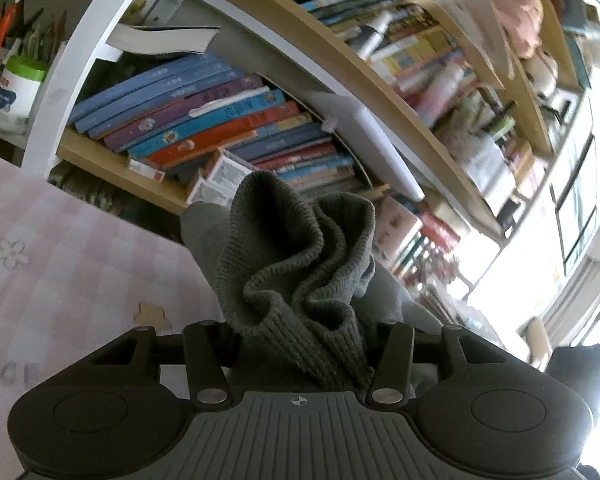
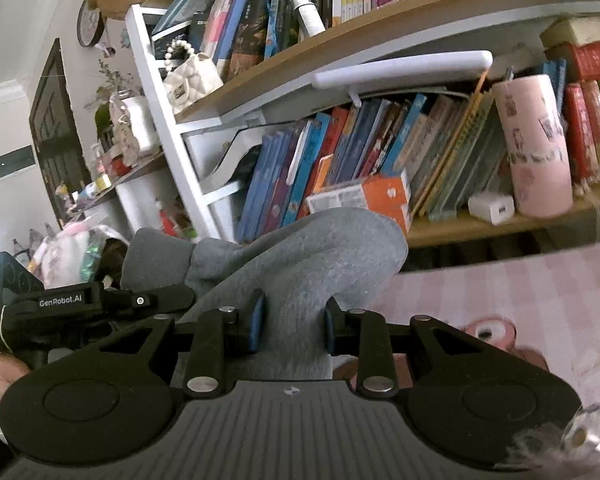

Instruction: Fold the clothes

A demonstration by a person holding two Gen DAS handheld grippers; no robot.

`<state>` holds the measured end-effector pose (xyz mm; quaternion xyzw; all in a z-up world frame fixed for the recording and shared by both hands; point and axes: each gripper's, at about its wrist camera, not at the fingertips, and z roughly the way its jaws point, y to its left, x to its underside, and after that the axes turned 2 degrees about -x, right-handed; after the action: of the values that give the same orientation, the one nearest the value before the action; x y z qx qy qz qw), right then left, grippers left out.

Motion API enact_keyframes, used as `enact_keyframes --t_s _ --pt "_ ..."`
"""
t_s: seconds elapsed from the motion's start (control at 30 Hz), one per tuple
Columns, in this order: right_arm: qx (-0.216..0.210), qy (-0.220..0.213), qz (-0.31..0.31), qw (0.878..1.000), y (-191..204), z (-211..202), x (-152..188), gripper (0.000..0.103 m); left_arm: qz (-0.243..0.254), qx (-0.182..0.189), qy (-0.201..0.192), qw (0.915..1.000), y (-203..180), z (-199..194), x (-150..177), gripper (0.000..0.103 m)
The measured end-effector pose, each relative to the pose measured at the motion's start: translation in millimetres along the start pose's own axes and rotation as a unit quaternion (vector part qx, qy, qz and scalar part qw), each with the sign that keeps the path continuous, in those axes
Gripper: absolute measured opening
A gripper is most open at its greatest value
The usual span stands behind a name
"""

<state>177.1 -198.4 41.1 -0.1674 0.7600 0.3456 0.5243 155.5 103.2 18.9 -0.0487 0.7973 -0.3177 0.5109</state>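
A grey garment is held up in the air by both grippers. In the left wrist view its dark ribbed knit cuff [image 1: 300, 264] bunches up between the fingers of my left gripper [image 1: 300, 344], which is shut on it; lighter grey fabric [image 1: 204, 232] shows behind. In the right wrist view my right gripper [image 2: 294, 324] is shut on a thick fold of the light grey fabric [image 2: 300, 256], which rises above the blue pads [image 2: 256, 320]. The left gripper's body [image 2: 80, 304] shows at the left of that view, close by.
A pink checked cloth [image 1: 60, 264] covers the table below; it also shows in the right wrist view [image 2: 500, 292]. A bookshelf [image 1: 220, 128] full of books stands right behind. A pink cup [image 2: 536, 148] and a white charger [image 2: 492, 208] sit on the shelf.
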Motion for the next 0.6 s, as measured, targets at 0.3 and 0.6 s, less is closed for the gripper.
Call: enact_keyframes --t_s 0.3,0.6 --pt "0.029 0.005 -0.022 0.999 -19.2 42.7 -2.7 0.027 -0.052 0.005 -0.026 0.9983 33.4 49.7 -10.6 0.048" --pt "0.061 0.015 -0.015 0.998 -42.7 74.9 4.9 0.027 -0.069 -0.016 -0.022 0.9972 49.1 84.2 -15.8 0.047"
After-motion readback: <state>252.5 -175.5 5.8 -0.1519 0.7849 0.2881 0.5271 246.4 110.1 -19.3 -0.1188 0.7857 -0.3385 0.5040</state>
